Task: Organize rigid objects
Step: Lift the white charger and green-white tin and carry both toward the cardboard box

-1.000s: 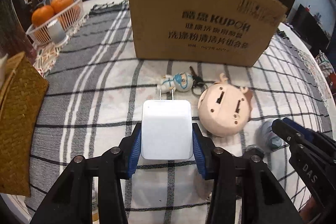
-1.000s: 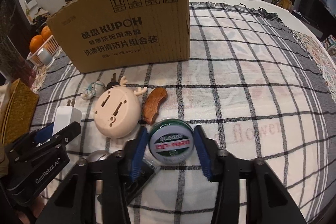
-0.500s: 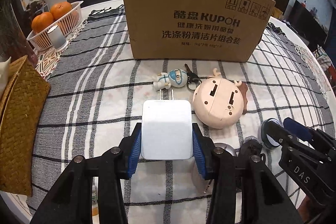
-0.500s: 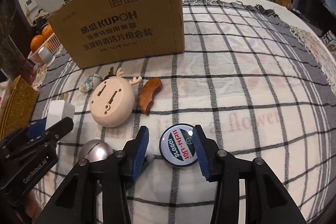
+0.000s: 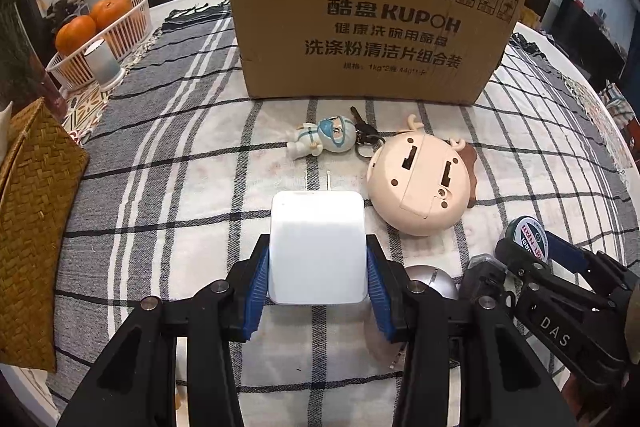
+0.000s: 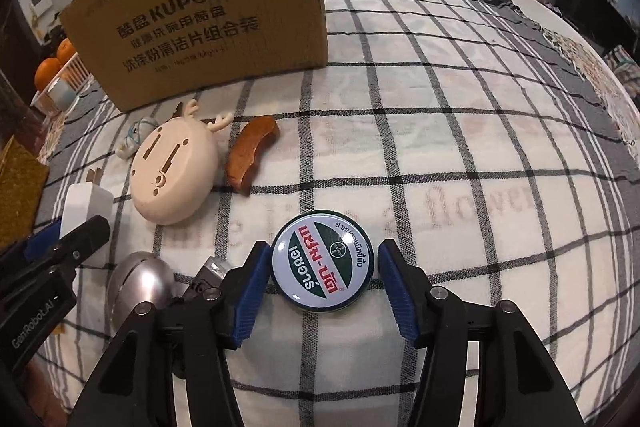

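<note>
My left gripper (image 5: 318, 277) is shut on a white plug charger (image 5: 318, 247), prongs pointing ahead, just above the checked cloth. My right gripper (image 6: 322, 277) is open around a round green-and-white balm tin (image 6: 323, 265) that lies flat on the cloth; small gaps show on both sides. The tin (image 5: 527, 237) and right gripper (image 5: 560, 307) also show in the left wrist view. A cream reindeer-shaped disc (image 5: 420, 185), a small masked figurine with keys (image 5: 326, 139), a brown wooden piece (image 6: 252, 155) and a silver dome (image 6: 140, 287) lie nearby.
A large cardboard box (image 5: 372, 35) stands behind the objects. A white basket of oranges (image 5: 100, 31) is far left, with a woven straw box (image 5: 32, 227) at the left edge. The checked tablecloth (image 6: 460, 147) stretches away to the right.
The right gripper has opened and the balm tin now lies on the cloth between its fingers. Both grippers have drawn back and up a little; the charger stays held.
</note>
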`<state>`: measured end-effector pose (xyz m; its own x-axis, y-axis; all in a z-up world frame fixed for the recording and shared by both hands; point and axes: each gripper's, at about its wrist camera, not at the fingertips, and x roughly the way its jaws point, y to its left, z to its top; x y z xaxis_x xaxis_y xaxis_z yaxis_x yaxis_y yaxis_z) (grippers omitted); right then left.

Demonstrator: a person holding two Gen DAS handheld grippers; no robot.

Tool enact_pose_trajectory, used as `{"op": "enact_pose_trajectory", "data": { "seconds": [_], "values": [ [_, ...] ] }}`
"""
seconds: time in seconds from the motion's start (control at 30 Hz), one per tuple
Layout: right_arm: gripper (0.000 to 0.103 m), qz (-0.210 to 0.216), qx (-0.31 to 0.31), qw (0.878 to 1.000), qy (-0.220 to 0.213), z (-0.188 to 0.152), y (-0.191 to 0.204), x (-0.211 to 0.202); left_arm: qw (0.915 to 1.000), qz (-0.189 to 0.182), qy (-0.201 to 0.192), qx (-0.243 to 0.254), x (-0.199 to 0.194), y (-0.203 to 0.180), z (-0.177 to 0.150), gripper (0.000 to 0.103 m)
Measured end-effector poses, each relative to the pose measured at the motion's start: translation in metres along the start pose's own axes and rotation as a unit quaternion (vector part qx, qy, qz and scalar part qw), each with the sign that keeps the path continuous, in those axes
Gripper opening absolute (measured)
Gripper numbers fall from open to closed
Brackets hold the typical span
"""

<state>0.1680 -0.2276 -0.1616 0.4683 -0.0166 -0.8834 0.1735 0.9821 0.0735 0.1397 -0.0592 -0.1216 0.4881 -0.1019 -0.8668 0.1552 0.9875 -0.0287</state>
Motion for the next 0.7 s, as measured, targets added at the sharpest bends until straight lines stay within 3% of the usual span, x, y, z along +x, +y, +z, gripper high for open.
{"op": "enact_pose_trajectory", "data": {
  "seconds": [0.2,0.7],
  "values": [
    [0.053,0.003,0.009,1.000,-0.011,-0.001,-0.001,-0.006,0.9999,-0.001,-0.015,0.002,-0.010,0.000,0.002,0.044],
    [0.053,0.019,-0.021,0.995,-0.100,0.019,0.021,-0.073,0.9955,-0.015,-0.092,0.016,-0.062,0.008,0.022,0.044]
  ]
}}
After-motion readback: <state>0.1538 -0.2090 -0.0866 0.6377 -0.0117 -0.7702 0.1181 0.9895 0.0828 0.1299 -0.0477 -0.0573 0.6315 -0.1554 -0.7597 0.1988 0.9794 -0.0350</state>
